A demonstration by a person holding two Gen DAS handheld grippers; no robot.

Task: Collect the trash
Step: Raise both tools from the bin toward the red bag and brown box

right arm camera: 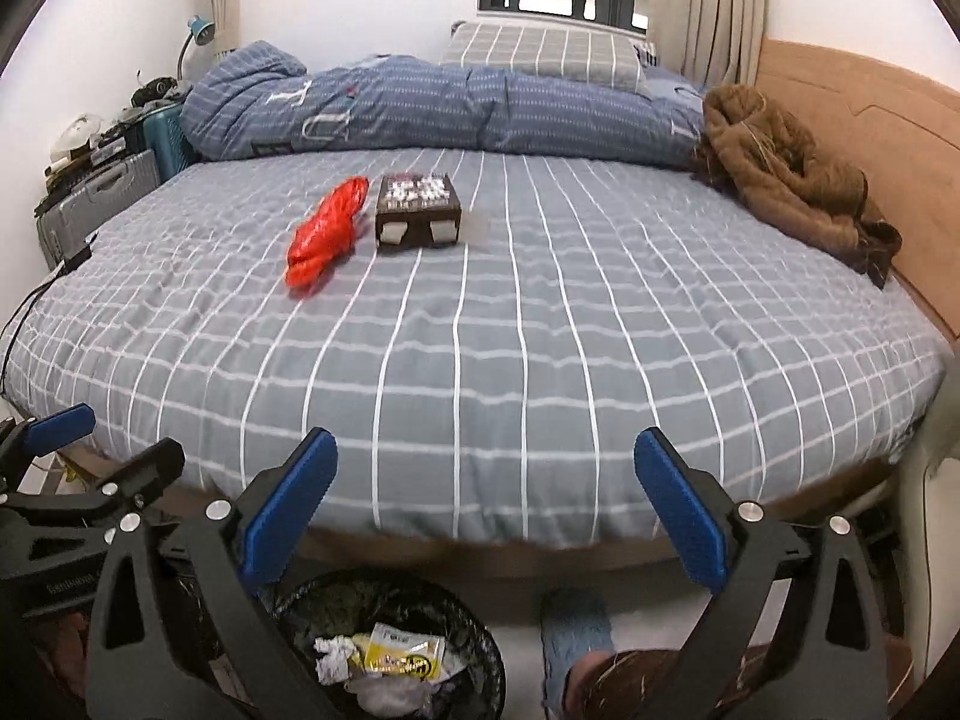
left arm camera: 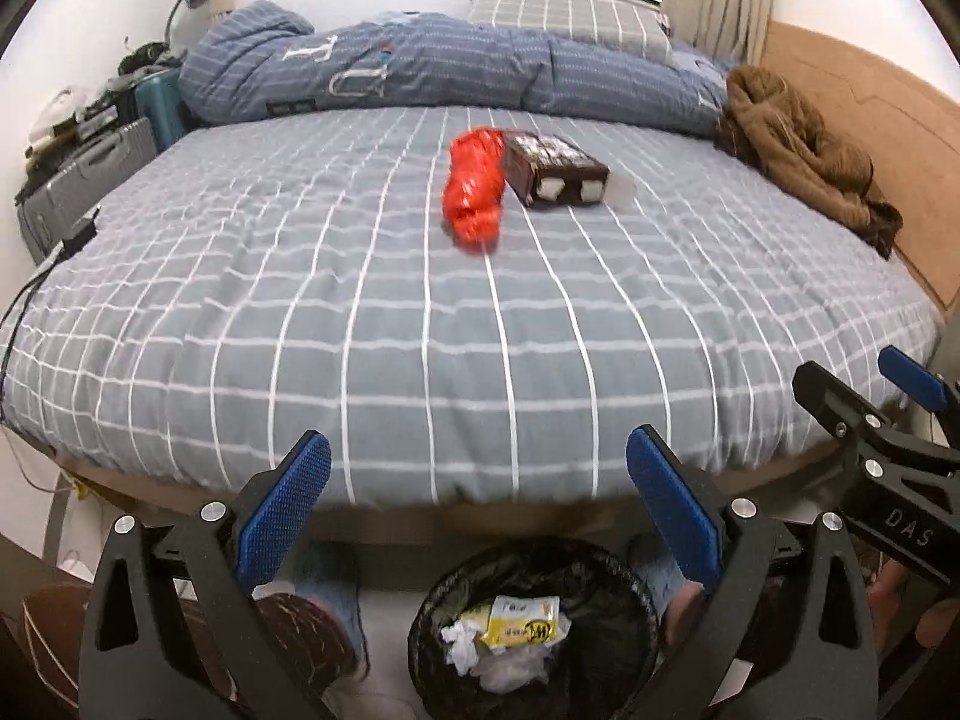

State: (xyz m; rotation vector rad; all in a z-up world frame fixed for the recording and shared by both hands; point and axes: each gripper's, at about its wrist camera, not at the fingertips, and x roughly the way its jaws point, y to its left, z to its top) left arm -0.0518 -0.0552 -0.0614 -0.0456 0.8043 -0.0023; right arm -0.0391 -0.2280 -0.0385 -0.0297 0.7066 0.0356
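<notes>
Across the middle of the grey bedsheet with a white grid (left arm camera: 420,312), two pieces of trash lying side by side. On the left, a crumpled red plastic bag (left arm camera: 474,183), long and twisted, shiny, bunched thicker at the near end. Just beside it on the right, seemingly touching along one edge in the left wrist view, a flat dark brown cardboard box (left arm camera: 555,171) with pale printing on top and two white squares showing in its near end face; a clear scrap of film sticking out at its right corner.

Down on the floor at the foot of the bed, a round black mesh bin lined with a black bag (left arm camera: 600,588), already holding a yellow-and-white printed wrapper (left arm camera: 525,627), a crushed white paper wad (left arm camera: 462,645) and a clear plastic scrap.

Left gripper (left arm camera: 477,501): blue ribbed pads spread wide, nothing between them, poised over the bin and the bed edge. Right gripper (right arm camera: 486,501): likewise spread wide and empty, just beside the left one.

Farther back, a rolled blue striped duvet (left arm camera: 390,69), a grid-pattern pillow (left arm camera: 570,15), and a rumpled brown fleece garment (left arm camera: 798,156) against the wooden headboard.
</notes>
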